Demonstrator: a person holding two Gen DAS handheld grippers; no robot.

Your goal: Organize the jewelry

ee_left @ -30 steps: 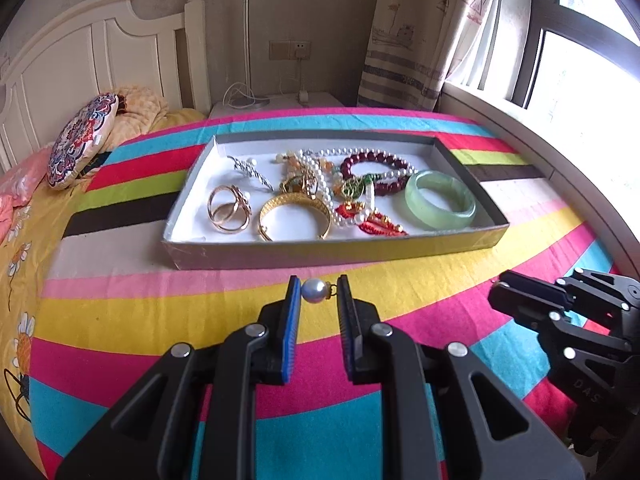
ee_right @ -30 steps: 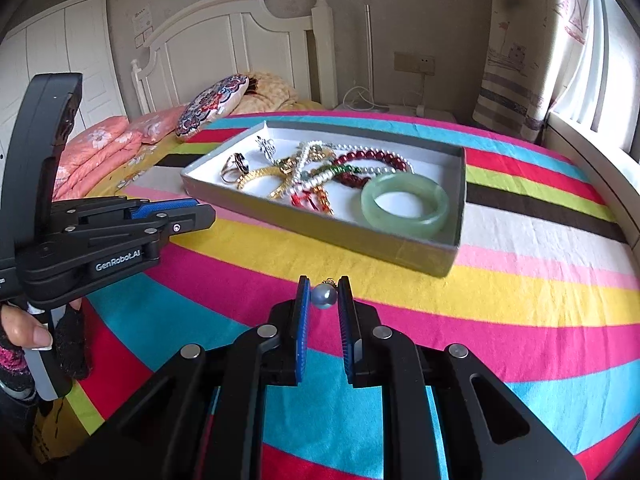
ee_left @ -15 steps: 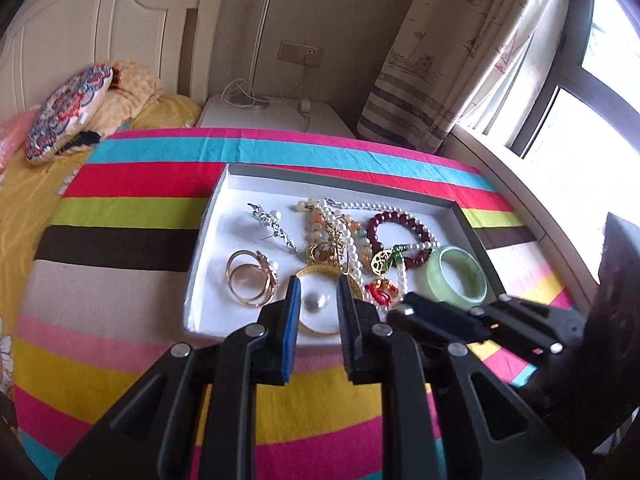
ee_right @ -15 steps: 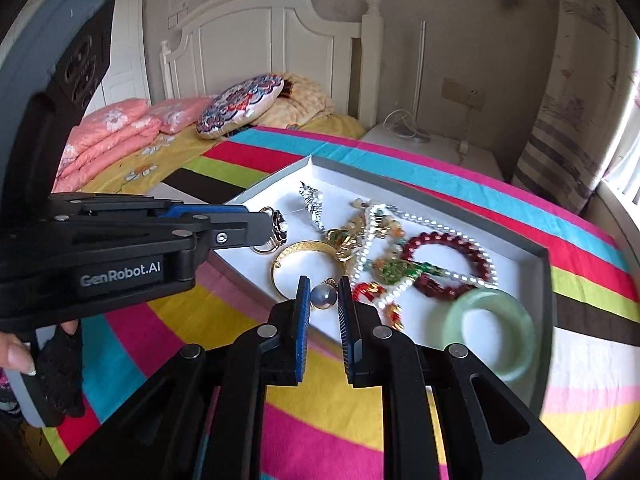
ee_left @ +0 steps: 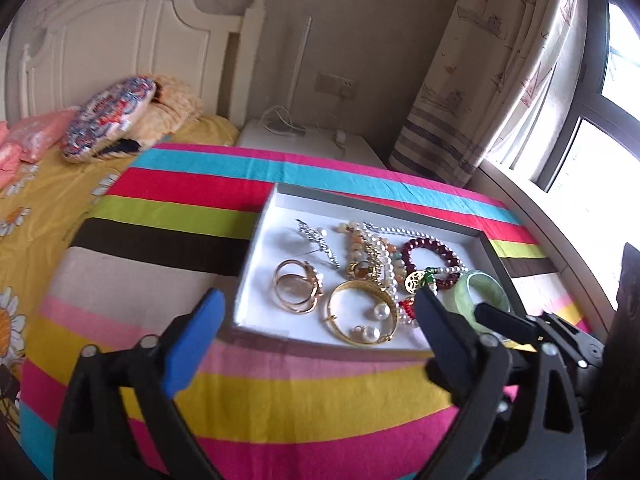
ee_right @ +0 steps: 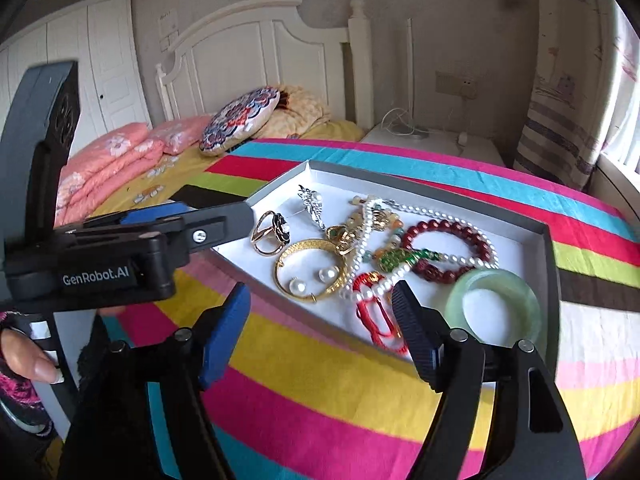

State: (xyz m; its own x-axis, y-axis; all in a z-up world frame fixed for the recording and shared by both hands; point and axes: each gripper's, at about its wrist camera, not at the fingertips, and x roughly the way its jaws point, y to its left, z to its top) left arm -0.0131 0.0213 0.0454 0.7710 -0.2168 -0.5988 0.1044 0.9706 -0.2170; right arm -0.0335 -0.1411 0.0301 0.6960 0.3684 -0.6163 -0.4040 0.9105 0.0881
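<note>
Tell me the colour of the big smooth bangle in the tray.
Pale translucent green bangle, clearest in the right wrist view.

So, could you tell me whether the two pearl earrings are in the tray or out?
In: both pearl earrings lie on the tray floor, inside the gold bangle.

White headboard against a beige wall; daylit window with patterned curtain.

I counted one grey tray, and inside it lay two loose pearl earrings, one gold bangle, one green jade bangle and one dark red bead bracelet. Two pink pillows and one round patterned cushion lay by the headboard.
</note>
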